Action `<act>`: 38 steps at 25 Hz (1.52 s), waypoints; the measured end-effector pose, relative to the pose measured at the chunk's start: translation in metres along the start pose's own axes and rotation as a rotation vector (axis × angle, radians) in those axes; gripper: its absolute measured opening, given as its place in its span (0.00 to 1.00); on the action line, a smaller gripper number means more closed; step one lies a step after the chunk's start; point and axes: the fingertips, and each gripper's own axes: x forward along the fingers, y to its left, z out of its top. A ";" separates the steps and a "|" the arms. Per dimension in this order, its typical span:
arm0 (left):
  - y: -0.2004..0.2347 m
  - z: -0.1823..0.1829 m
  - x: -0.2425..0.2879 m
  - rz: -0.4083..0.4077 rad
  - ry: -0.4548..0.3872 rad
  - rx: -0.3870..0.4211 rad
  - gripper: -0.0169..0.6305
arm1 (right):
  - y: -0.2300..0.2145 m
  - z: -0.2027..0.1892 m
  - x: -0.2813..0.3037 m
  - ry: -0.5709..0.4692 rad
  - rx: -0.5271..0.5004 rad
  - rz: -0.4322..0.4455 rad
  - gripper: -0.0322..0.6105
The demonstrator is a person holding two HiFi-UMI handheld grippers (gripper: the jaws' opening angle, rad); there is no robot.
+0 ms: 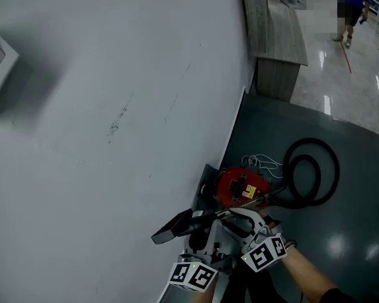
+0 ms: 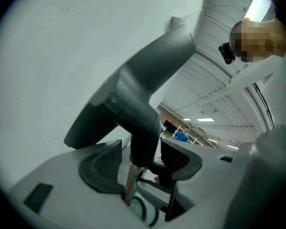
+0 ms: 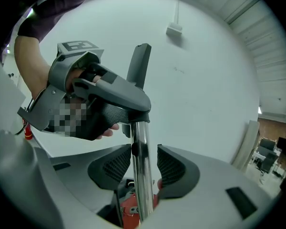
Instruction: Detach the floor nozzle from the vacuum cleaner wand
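The dark grey floor nozzle [image 1: 174,227] sits on the chrome wand [image 3: 142,166], low against the white wall and beside the red vacuum canister [image 1: 240,187]. My left gripper [image 2: 142,159] is open, with the nozzle's neck [image 2: 144,137] between its pads [image 2: 102,163] and a sliver of gap on each side. My right gripper [image 3: 143,163] is open around the wand just below, its pads [image 3: 169,166] clear of the tube. In the right gripper view the left gripper [image 3: 115,112] and the hand holding it sit at the top of the wand. In the head view both grippers [image 1: 199,232] [image 1: 240,219] meet at the nozzle.
A black hose [image 1: 312,169] lies looped on the dark floor right of the canister, with a white cord [image 1: 262,163] by it. The white wall [image 1: 114,106] fills the left. A wooden counter [image 1: 275,36] stands at the back, and a person [image 1: 350,5] walks far off.
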 end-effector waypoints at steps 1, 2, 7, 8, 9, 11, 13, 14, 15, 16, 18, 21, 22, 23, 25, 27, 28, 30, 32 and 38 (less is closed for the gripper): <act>0.000 0.002 0.001 0.000 -0.007 -0.007 0.41 | 0.001 0.000 0.003 0.003 -0.008 0.003 0.30; 0.000 0.003 0.001 0.000 -0.014 -0.013 0.41 | 0.001 -0.001 0.005 0.006 -0.015 0.004 0.30; 0.002 0.006 0.007 0.005 -0.029 -0.012 0.41 | 0.003 -0.004 0.016 0.014 -0.028 0.008 0.30; 0.002 0.007 0.008 0.005 -0.035 -0.011 0.40 | 0.003 -0.004 0.017 0.009 -0.032 0.005 0.30; 0.002 0.008 0.008 0.005 -0.041 -0.006 0.37 | 0.004 -0.003 0.018 0.004 -0.037 0.002 0.30; 0.002 0.009 0.008 0.009 -0.047 0.009 0.32 | 0.004 -0.003 0.018 -0.002 -0.043 -0.001 0.28; 0.001 0.008 0.007 0.009 -0.045 0.024 0.31 | 0.004 -0.003 0.018 -0.005 -0.043 -0.001 0.28; 0.001 0.008 0.007 0.009 -0.042 0.031 0.31 | 0.004 -0.003 0.018 -0.005 -0.042 0.000 0.28; 0.002 0.009 0.007 0.008 -0.039 0.037 0.31 | 0.004 -0.003 0.019 -0.005 -0.042 0.001 0.28; 0.002 0.009 0.008 0.008 -0.035 0.041 0.31 | 0.004 -0.003 0.019 -0.005 -0.042 0.001 0.28; 0.003 0.009 0.008 0.007 -0.025 0.049 0.30 | 0.004 -0.004 0.019 -0.003 -0.040 -0.001 0.28; 0.002 0.009 0.010 0.019 0.006 0.109 0.30 | 0.003 -0.004 0.021 0.005 -0.038 0.001 0.28; 0.001 0.009 0.010 0.028 0.020 0.162 0.30 | 0.003 -0.003 0.021 0.009 -0.039 0.004 0.27; -0.002 0.009 0.011 0.034 0.033 0.223 0.30 | 0.003 -0.003 0.021 0.010 -0.039 0.004 0.27; -0.007 0.008 0.011 0.031 0.050 0.311 0.30 | 0.002 -0.003 0.019 0.009 -0.036 -0.002 0.27; -0.010 0.008 0.012 0.013 0.052 0.300 0.30 | 0.000 -0.002 0.016 0.006 -0.032 -0.008 0.27; -0.010 0.008 0.012 -0.003 0.050 0.251 0.30 | -0.001 -0.002 0.016 0.004 -0.030 -0.008 0.27; -0.007 0.009 0.011 -0.036 0.043 0.127 0.30 | -0.001 -0.002 0.015 0.004 -0.028 -0.005 0.27; -0.005 0.009 0.011 -0.036 0.045 0.114 0.30 | -0.001 -0.002 0.016 0.007 -0.031 -0.001 0.27; -0.014 0.008 0.011 0.005 0.071 0.361 0.30 | 0.000 -0.002 0.015 0.004 -0.030 -0.009 0.27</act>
